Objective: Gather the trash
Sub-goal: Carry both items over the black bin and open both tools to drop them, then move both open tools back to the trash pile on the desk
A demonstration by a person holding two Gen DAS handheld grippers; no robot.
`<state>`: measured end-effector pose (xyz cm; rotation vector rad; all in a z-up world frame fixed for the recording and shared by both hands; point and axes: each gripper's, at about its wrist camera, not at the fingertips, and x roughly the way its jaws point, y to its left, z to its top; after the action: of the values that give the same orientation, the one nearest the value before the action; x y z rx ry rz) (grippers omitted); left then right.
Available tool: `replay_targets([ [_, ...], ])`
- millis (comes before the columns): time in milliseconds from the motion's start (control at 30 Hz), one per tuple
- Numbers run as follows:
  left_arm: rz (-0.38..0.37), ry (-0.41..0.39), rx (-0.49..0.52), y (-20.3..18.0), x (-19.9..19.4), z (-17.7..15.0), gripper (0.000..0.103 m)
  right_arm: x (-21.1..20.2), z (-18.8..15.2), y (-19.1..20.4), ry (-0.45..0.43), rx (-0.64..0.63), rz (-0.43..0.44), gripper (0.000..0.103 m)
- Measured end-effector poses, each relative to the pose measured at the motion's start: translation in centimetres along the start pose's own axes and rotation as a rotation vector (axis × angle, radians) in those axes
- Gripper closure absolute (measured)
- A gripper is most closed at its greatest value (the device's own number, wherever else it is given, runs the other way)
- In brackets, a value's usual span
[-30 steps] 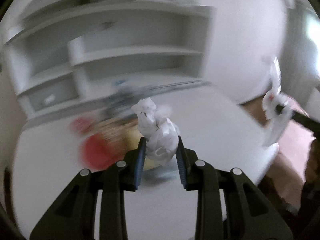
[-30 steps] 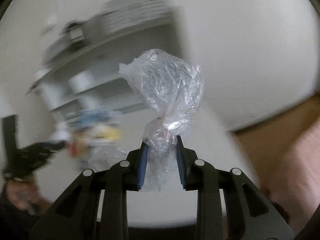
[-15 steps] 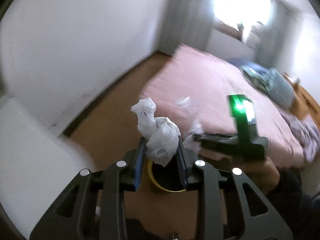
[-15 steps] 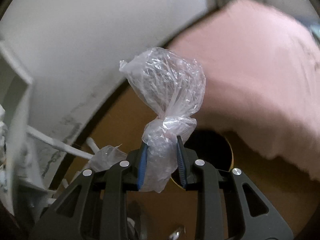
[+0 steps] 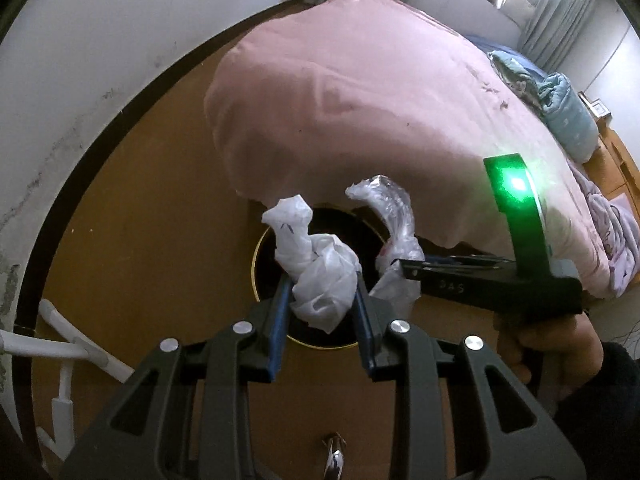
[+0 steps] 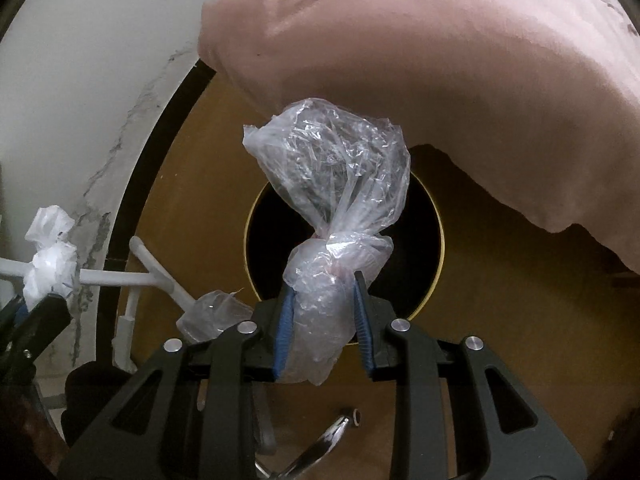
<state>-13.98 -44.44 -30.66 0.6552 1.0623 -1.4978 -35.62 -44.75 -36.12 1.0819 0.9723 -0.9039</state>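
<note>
Your left tool (image 5: pixel 322 312) is clenched on a crumpled white bag (image 5: pixel 316 276), its blue pads pressing the wad from both sides while the twisted top sticks up toward 11 o'clock. Directly beyond it, at 12 o'clock from the fingers, sits the round black bin (image 5: pixel 272 252) with a thin gold rim, standing on the brown floor (image 5: pixel 152 208). Your right tool (image 6: pixel 322 320) is clamped around the knotted neck of a clear plastic bag (image 6: pixel 336 176), whose puffed upper part rises straight up and covers the middle of the same bin's dark opening (image 6: pixel 420 240). In the left wrist view that clear bag shows at 1 o'clock of the white one, just beside it, both above the bin's mouth. Your hand (image 5: pixel 548 344) grips the right tool's handle at 3 o'clock, below a green light (image 5: pixel 514 188). A pink bed cover (image 5: pixel 380 100) hangs over the floor at 12 o'clock, its edge close to the bin. White pipes (image 6: pixel 132 276) run along the wall at 9 o'clock.
</note>
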Motion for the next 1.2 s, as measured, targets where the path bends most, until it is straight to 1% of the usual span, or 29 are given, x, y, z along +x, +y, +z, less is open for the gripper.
replay_targets([
  [33,0.0,0.0,-0.002,-1.3,-0.1,-0.4,0.073,0.1,0.1,-0.1,-0.004,0.002,0.012,0.063],
  [67,-0.004,0.004,-0.004,-1.9,0.4,-0.2,0.073,0.1,0.4,-0.4,-0.009,0.003,0.019,0.053],
  [100,-0.007,0.008,-0.007,-2.0,0.5,-0.2,0.073,0.0,0.5,-0.3,-0.02,0.003,0.023,0.037],
  [133,-0.007,0.011,-0.009,-2.5,0.9,-0.2,0.073,-0.3,0.6,-0.3,-0.04,0.0,0.023,0.033],
  [200,-0.012,0.019,-0.011,-2.8,1.3,-0.5,0.073,-0.5,0.8,-0.3,-0.048,-0.004,0.027,0.033],
  [267,-0.017,0.028,-0.012,-3.0,1.8,-0.2,0.073,-0.7,0.9,-0.5,-0.056,0.006,0.042,0.033],
  [400,-0.029,0.038,-0.011,-3.3,2.7,0.4,0.073,-1.7,1.1,-1.5,-0.08,0.034,0.045,0.033],
  [533,-0.047,0.036,0.007,-4.3,2.7,1.3,0.073,-3.3,1.3,-2.8,-0.119,0.087,0.057,0.029],
  [567,-0.05,0.033,0.012,-4.5,2.6,1.4,0.068,-3.5,1.4,-2.8,-0.131,0.096,0.058,0.028],
  [600,-0.056,0.03,0.015,-4.8,2.4,1.5,0.06,-4.0,1.5,-3.0,-0.146,0.104,0.059,0.027],
  [633,-0.057,0.015,0.014,-5.1,1.9,1.6,0.038,-4.7,1.3,-3.3,-0.157,0.108,0.061,0.027],
  [667,-0.054,-0.005,0.014,-5.2,1.3,1.6,0.028,-5.2,1.4,-3.6,-0.166,0.11,0.062,0.026],
  [700,-0.05,-0.022,0.017,-5.4,0.7,1.6,0.028,-5.6,1.4,-3.5,-0.177,0.113,0.064,0.025],
  [767,-0.046,-0.028,0.03,-5.9,-0.4,1.7,0.027,-6.8,1.4,-3.3,-0.204,0.112,0.076,0.024],
  [867,-0.036,-0.053,0.038,-6.2,-3.2,1.6,0.024,-9.0,1.2,-2.3,-0.249,0.096,0.077,0.024],
  [967,-0.007,-0.111,0.039,-6.4,-7.7,1.3,0.018,-12.1,1.2,-0.3,-0.288,0.061,0.071,0.019],
  [1000,0.002,-0.141,0.035,-6.5,-9.5,1.1,0.017,-13.4,1.0,1.0,-0.307,0.04,0.079,0.017],
  [1067,0.037,-0.204,0.03,-6.5,-14.3,0.5,0.007,-15.4,1.0,3.4,-0.337,-0.006,0.085,0.014],
  [1133,0.095,-0.248,0.012,-5.8,-18.8,-0.5,0.007,-17.6,0.6,6.6,-0.373,-0.065,0.081,0.013],
  [1167,0.115,-0.265,-0.005,-5.2,-20.8,-1.1,0.007,-18.7,0.3,8.7,-0.39,-0.103,0.099,0.012],
  [1200,0.134,-0.29,-0.035,-4.2,-23.7,-2.2,0.007,-19.4,0.0,10.3,-0.398,-0.131,0.109,0.011],
])
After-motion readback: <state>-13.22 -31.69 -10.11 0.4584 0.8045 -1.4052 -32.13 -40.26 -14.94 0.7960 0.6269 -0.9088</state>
